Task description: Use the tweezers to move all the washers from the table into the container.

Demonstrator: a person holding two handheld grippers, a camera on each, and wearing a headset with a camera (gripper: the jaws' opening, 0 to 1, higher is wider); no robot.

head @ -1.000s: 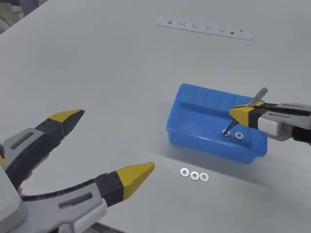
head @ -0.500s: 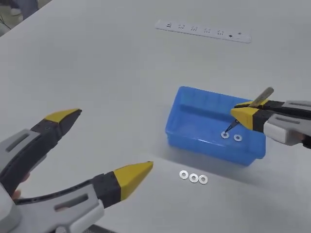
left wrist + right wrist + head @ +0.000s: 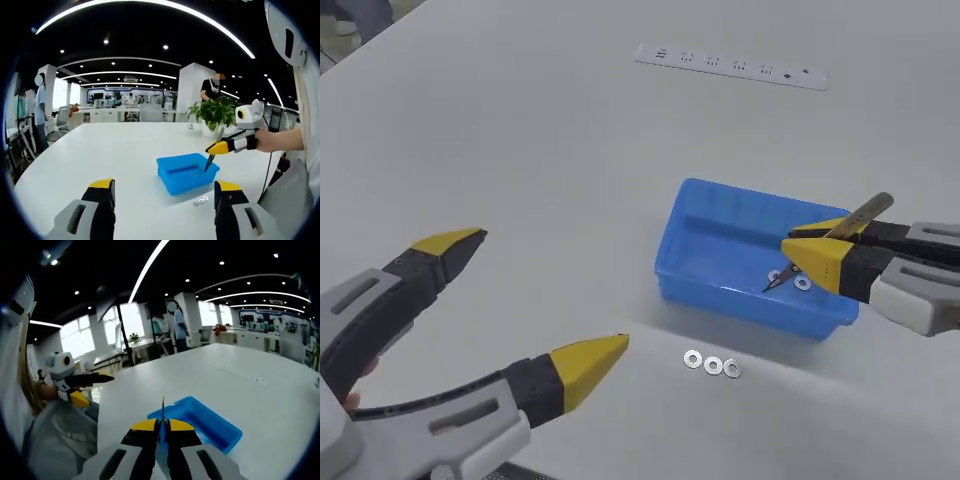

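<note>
While right gripper jaws pinch the tweezers over the container | left gripper jaws wide apart, empty

From the head we look steeply down on the table, with the container at mid-distance. The left gripper view sits low, facing across the tabletop toward it. The right gripper view hangs close above it, facing back at the left gripper. All three views share the container.
</note>
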